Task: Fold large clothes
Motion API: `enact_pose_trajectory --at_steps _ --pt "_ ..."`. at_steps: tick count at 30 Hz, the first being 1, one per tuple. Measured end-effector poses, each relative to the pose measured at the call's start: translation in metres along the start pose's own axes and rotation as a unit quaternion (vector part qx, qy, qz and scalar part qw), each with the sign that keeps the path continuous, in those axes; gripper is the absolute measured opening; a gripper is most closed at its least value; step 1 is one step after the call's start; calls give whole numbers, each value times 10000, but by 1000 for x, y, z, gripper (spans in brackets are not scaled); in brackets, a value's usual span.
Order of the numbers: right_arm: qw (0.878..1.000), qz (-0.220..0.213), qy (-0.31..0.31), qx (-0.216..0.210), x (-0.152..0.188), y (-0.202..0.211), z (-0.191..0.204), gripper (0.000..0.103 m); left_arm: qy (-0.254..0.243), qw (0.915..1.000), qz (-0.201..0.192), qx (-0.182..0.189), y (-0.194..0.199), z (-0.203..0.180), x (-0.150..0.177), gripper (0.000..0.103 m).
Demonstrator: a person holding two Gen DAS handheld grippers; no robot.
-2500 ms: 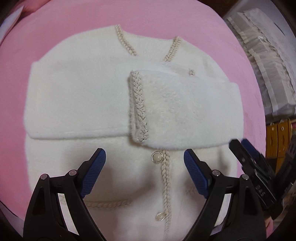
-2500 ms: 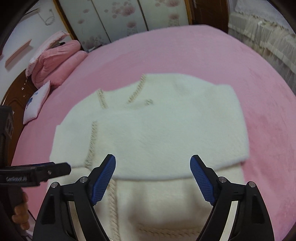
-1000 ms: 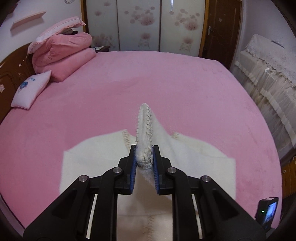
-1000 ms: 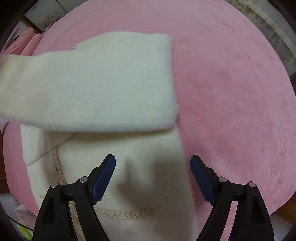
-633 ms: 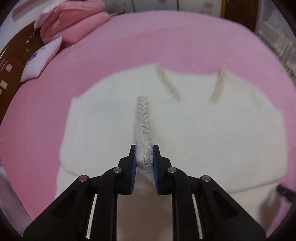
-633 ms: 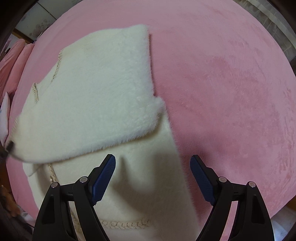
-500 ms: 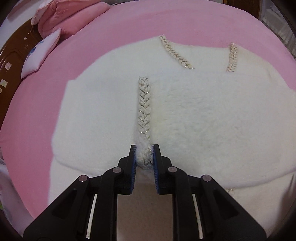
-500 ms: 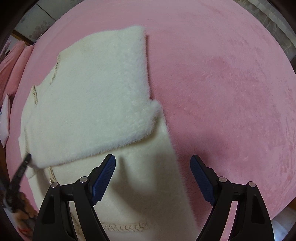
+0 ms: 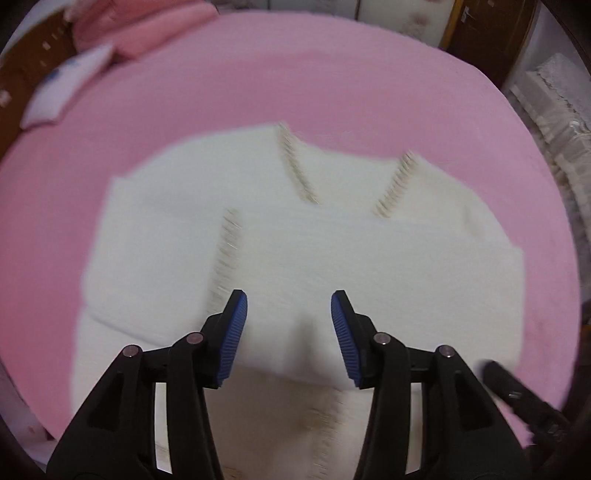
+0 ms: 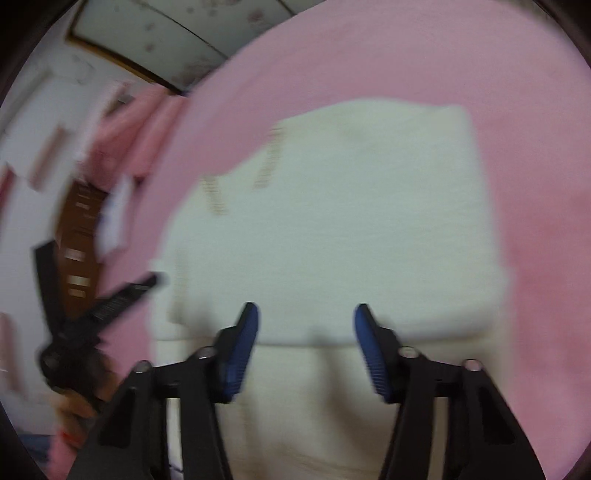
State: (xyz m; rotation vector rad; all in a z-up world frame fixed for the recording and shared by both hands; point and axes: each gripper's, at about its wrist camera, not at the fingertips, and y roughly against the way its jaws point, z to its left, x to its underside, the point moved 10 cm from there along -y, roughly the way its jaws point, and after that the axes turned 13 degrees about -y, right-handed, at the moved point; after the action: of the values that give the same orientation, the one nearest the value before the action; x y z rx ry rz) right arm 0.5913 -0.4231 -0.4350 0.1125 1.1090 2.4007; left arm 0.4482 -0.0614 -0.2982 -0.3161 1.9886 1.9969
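I had both tools over the bed: the left gripper (image 9: 289,334), just opening, and the right gripper (image 10: 306,349), just closing, gaped with nothing between them above the cream cardigan (image 9: 369,266), lying on the pink bedspread (image 9: 258,85); pink pillows (image 9: 147,26) lay beyond.

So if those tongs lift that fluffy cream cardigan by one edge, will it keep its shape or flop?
Probably flop: the fluffy cream cardigan with braided trim lies limp on the pink bedspread, its sleeve folded flat across the body. The thick pile suggests some bulk, so it may sag. The fuzzy surface likely grips well rather than slipping, though blur hides detail.
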Motion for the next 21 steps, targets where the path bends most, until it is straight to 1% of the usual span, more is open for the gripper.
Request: enact_pose_trajectory --at_steps 1,2,3,4,5,6,7,8,9,10,12,13,15,16,19,21 --pt "9980 173 -196 -578 3 -13 10 28 89 9997 206 7 -11 -4 6 44" --pt "9962 302 -310 -762 5 -26 11 19 187 9989 437 -18 -24 -4 13 44" --pt "9965 399 -380 -628 8 -41 7 14 294 9971 700 -10 -38 -3 21 44" --pt "9979 494 -373 -210 8 -57 -6 13 469 9937 1017 59 -52 0 31 42" --pt "9978 563 -348 47 7 -65 -16 1 656 9917 1092 168 -57 1 37 41" --pt "9974 614 -384 43 6 -68 -23 1 821 9914 987 253 -58 5 38 40" --pt "9965 651 -497 -152 4 -67 -28 1 865 9916 923 259 -57 9 37 36" --pt "9960 594 -608 -286 0 -62 -34 1 853 9920 897 231 -56 12 39 34" --pt "9971 426 -610 -150 -9 -56 -44 1 814 9927 873 192 -56 15 40 31" --pt "9979 317 -561 5 -14 -48 -55 1 752 9935 850 113 -55 19 41 28" --pt "9978 158 -610 186 -26 -29 -80 0 614 9945 837 -99 -54 25 44 24" --pt "9973 82 -676 267 -31 -20 -91 0 537 9949 835 -200 -54 30 44 24" --pt "9948 -201 -843 529 -44 5 -115 0 439 9951 790 -403 -53 40 42 24" --pt "9937 -295 -932 550 -48 16 -125 0 440 9951 776 -427 -54 41 43 24" --pt "9916 -361 -1123 539 -51 30 -138 0 566 9947 748 -428 -58 47 44 24" --pt "9910 -476 -1032 706 -52 33 -136 0 520 9943 751 -558 -57 46 46 24"
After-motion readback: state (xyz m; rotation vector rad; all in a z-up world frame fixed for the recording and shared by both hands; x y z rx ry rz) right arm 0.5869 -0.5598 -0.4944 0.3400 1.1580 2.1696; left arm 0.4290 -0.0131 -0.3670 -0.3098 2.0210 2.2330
